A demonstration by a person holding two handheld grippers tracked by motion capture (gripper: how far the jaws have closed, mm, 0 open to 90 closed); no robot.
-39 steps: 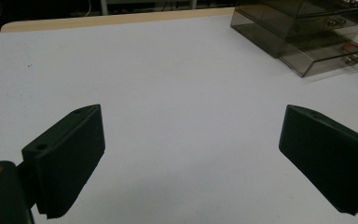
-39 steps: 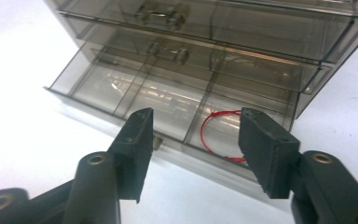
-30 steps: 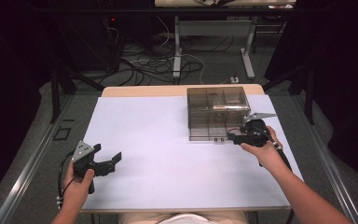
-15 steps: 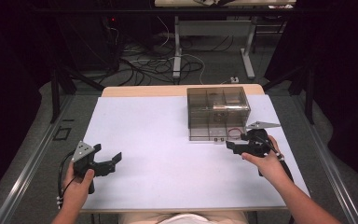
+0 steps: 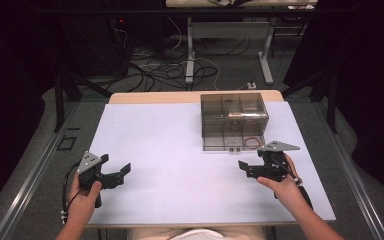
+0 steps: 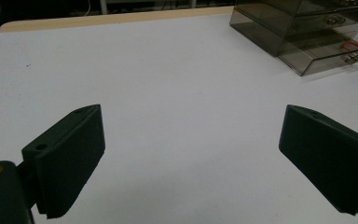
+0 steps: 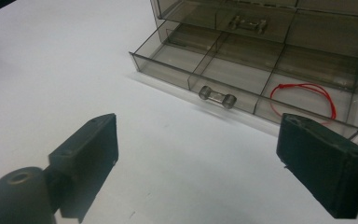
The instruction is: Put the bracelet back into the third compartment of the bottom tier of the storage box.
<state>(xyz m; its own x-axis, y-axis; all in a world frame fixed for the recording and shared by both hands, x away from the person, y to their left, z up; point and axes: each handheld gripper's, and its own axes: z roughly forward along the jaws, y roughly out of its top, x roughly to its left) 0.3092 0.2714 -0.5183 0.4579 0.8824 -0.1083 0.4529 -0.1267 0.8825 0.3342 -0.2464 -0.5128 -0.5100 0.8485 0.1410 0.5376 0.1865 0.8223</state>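
Observation:
A smoky clear plastic drawer box (image 5: 234, 116) stands on the white table toward the back right. Its bottom drawer (image 7: 242, 74) is pulled out, with a clear handle (image 7: 216, 97) on the front. A red loop of cord (image 7: 303, 98) lies in the drawer's right compartment and shows faintly as the red loop (image 5: 252, 141) from above. My right gripper (image 5: 249, 160) hovers just in front of the drawer, open and empty, as does the right gripper (image 7: 196, 163) in its own view. My left gripper (image 5: 116, 165) rests at the near left, open and empty, with the box (image 6: 307, 32) far off to its right.
The white table top (image 5: 170, 150) stretches wide between the two grippers. A wooden strip (image 5: 155, 97) runs along its far edge. Beyond it, cables (image 5: 180, 70) and desk legs stand on the floor. A person's hands hold both grippers from the near edge.
My right gripper has drawn back from the drawer front toward the near edge of the table. The left gripper has stayed where it was.

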